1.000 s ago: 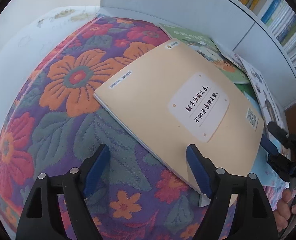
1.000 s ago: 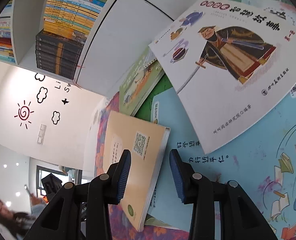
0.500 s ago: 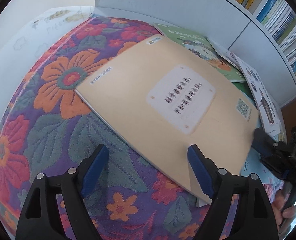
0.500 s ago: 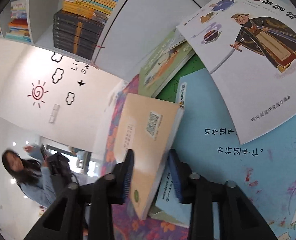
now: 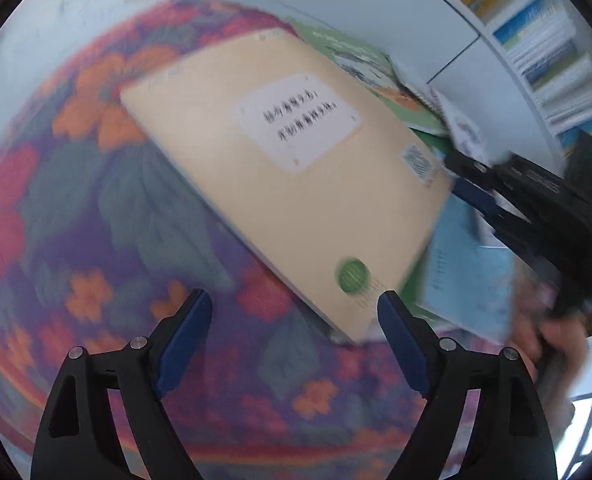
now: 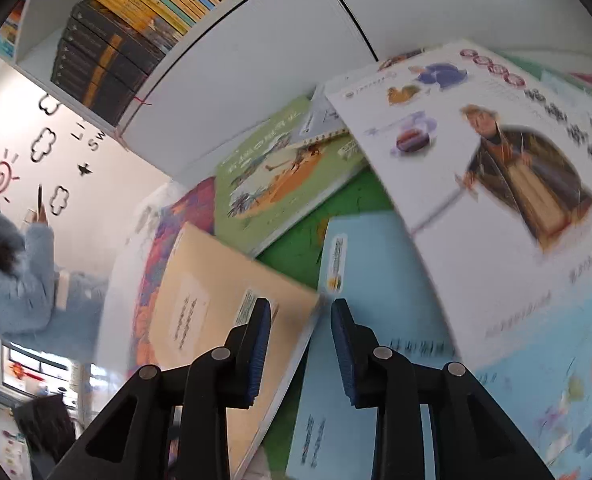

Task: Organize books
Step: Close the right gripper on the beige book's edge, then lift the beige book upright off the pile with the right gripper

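A tan book with a white label lies tilted on the floral mat, and its near corner reaches between the fingers of my left gripper, which is open and does not touch it. In the right wrist view the tan book has its far edge running between the jaws of my right gripper. Those jaws are opening and the pads stand off the edge. From the left wrist camera, the right gripper shows at the book's far right corner. The picture is blurred by motion.
A green book, a white book with a robed figure and a light blue book overlap beside the tan one. A white bookshelf with rows of books stands behind. A person in a light blue top is at the far left.
The right gripper's jaws narrowed around the tan book's edge, then widened. The book shifted on the mat. In the left view its near corner now lies between the fingers instead of under the right one.
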Motion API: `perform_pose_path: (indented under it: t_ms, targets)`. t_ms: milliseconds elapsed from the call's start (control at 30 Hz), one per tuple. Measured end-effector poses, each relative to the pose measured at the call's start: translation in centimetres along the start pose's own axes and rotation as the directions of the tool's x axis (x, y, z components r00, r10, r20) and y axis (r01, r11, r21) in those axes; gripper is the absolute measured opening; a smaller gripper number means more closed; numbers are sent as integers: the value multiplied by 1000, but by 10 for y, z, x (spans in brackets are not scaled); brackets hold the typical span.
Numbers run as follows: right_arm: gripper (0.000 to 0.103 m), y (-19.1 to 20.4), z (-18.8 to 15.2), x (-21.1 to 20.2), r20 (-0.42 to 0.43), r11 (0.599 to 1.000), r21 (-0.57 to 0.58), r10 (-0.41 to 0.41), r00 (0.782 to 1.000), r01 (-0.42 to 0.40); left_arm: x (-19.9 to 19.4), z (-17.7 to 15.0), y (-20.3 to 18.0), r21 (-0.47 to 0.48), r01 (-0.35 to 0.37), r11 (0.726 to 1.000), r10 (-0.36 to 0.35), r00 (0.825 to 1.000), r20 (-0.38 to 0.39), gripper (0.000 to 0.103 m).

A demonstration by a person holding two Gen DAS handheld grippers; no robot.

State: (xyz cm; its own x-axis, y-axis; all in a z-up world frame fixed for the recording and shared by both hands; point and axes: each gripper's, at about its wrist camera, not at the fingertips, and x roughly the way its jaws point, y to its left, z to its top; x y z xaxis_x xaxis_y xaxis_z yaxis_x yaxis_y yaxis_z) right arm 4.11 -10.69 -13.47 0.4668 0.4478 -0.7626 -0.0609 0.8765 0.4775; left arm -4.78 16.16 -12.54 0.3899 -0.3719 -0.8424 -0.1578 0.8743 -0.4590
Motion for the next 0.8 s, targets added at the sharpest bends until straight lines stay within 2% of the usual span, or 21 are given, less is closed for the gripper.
perform_pose_path:
  t_ms: [33, 167, 200, 233, 267, 300, 367, 433, 467, 567, 667, 767, 800]
  targets:
    - [39, 6, 8, 3, -12, 999, -47, -13, 1000, 12, 0, -1, 1, -8, 26, 1000, -26, 1000, -8, 83]
    - [42, 21, 31, 24, -87, 987, -160, -1, 996, -13, 1, 0, 7, -20, 72, 997, -72, 997, -16, 83]
    - [42, 22, 33, 30, -137, 984, -169, 33, 990, -56, 1, 1, 8, -21, 79, 997, -79, 997, -16, 83]
    - [42, 23, 31, 40, -228, 982, -157, 69, 971, -106, 2, 1, 8, -21, 84, 996, -84, 996, -18, 83]
    - [42, 24, 28, 43, -265, 980, -149, 87, 960, -129, 4, 4, 8, -19, 88, 996, -88, 996, -19, 83]
    - [42, 29, 24, 41, -280, 977, -178, 67, 958, -121, 4, 4, 7, -14, 90, 996, -91, 996, -22, 83]
    - [35, 33, 13, 35, -342, 969, -211, 50, 938, -128, 5, 8, 8, -10, 98, 995, -98, 995, -26, 83]
    - [30, 34, 1, 27, -385, 965, -211, 67, 921, -158, 3, 5, 9, -8, 96, 995, -96, 995, -34, 84]
    - [28, 34, -8, 16, -377, 959, -237, 55, 925, -153, 2, 3, 9, 2, 99, 995, -99, 994, -38, 84]
    - [23, 29, -23, -4, -375, 958, -229, 78, 924, -174, -6, -13, 11, 45, 82, 996, -79, 995, -57, 81]
    - [19, 27, -43, -18, -406, 950, -209, 130, 905, -230, -18, -31, 19, 69, 70, 995, -66, 996, -55, 81]
    - [19, 35, -57, -25, -432, 926, -206, 205, 878, -317, -31, -38, 28, 97, -2, 995, 3, 1000, -12, 75]
    - [19, 38, -59, -28, -433, 914, -202, 240, 869, -352, -35, -39, 31, 105, -50, 993, 50, 999, 0, 75]
